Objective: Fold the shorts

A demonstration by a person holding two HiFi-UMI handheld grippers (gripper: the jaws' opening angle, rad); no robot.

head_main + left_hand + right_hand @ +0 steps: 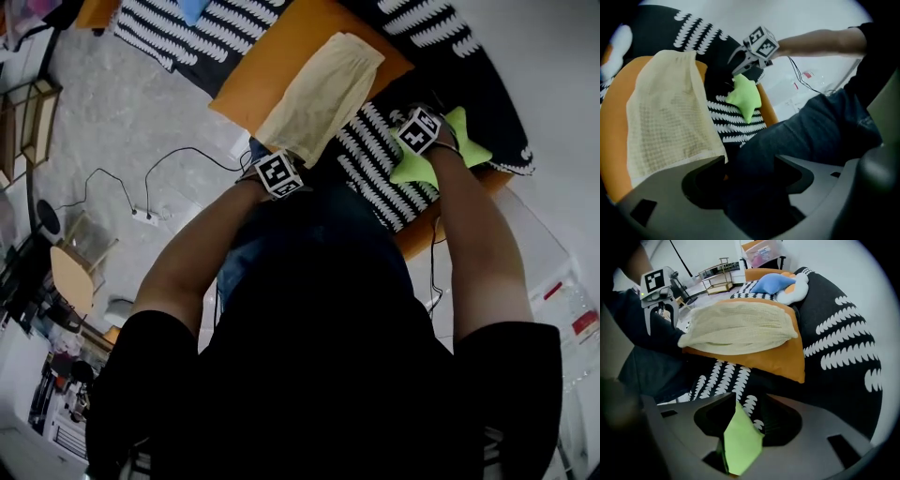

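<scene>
1. left gripper (750,161): released, jaws wide, nothing between them; only the person's jeans (811,136) show past the tips.
2. the shorts (670,112) lie ahead and to its left, a flat folded panel on the orange cushion (614,140), clear of both tools.
3. right gripper (751,401): jaws apart, pointing down; a tip of the green star (745,96) sits between them, seemingly against one jaw, not pinched.
4. the fold looks nearly done; for another, take both near corners together, lift low and lay them across evenly.
5. lift the right tool clear so the star isn't dragged.
</scene>
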